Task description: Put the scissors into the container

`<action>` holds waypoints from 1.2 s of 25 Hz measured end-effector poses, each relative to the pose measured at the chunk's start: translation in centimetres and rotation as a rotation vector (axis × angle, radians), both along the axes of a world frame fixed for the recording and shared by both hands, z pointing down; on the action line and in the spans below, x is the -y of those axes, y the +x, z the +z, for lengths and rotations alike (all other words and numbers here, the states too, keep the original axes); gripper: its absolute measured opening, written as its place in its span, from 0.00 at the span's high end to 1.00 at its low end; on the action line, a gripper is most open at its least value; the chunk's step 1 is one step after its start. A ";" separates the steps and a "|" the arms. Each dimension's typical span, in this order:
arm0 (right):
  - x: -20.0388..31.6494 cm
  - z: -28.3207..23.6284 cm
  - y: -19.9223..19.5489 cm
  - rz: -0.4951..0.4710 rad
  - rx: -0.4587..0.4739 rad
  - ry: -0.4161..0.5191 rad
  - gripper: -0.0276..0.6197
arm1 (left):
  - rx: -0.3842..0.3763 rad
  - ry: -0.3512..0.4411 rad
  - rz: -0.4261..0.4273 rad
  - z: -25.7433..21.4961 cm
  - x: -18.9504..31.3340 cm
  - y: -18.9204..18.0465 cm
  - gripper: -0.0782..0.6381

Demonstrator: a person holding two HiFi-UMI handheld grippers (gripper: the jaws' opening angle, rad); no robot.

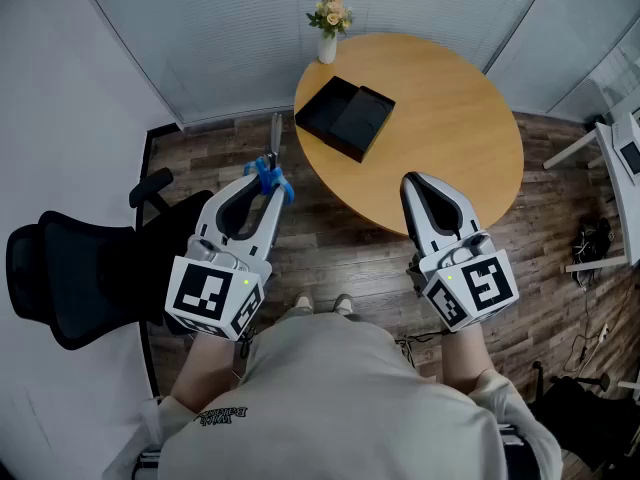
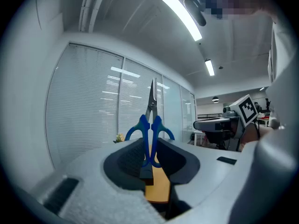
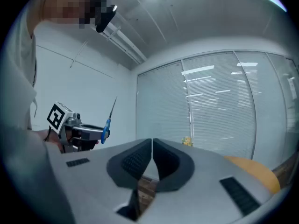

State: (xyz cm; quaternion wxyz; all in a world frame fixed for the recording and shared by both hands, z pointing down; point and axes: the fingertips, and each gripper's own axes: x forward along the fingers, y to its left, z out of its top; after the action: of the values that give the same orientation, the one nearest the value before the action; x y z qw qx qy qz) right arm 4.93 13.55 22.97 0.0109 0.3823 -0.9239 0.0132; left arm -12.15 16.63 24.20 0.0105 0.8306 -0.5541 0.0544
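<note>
Head view: container (image 1: 345, 116) on table (image 1: 450, 118), contents unclear | left gripper (image 2: 150, 148) grasps scissors (image 2: 151, 120) | right gripper (image 3: 152, 148) clenched

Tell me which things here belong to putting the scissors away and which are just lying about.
For the job: scissors, left gripper shut on them, black container on the round table.
Just about: flower vase, black office chair, right gripper, shut and empty.

We hold both grippers out in front of our body, well apart. Our left gripper (image 1: 264, 172) has its jaws clamped on the scissors (image 2: 150, 125). Our right gripper (image 1: 417, 182) has its jaws pressed together, nothing between them.
</note>
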 end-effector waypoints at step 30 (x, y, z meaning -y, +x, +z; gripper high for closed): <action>1.5 1.6 4.5 -0.125 -0.001 0.000 0.91 | 0.031 -0.010 -0.102 0.9 0.3 4.2 0.76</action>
State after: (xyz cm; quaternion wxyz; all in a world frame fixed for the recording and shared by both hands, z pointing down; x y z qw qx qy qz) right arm 9.45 12.07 24.58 0.0122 0.3239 -0.9459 0.0121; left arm -7.93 16.32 25.07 0.0089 0.8004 -0.5953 0.0695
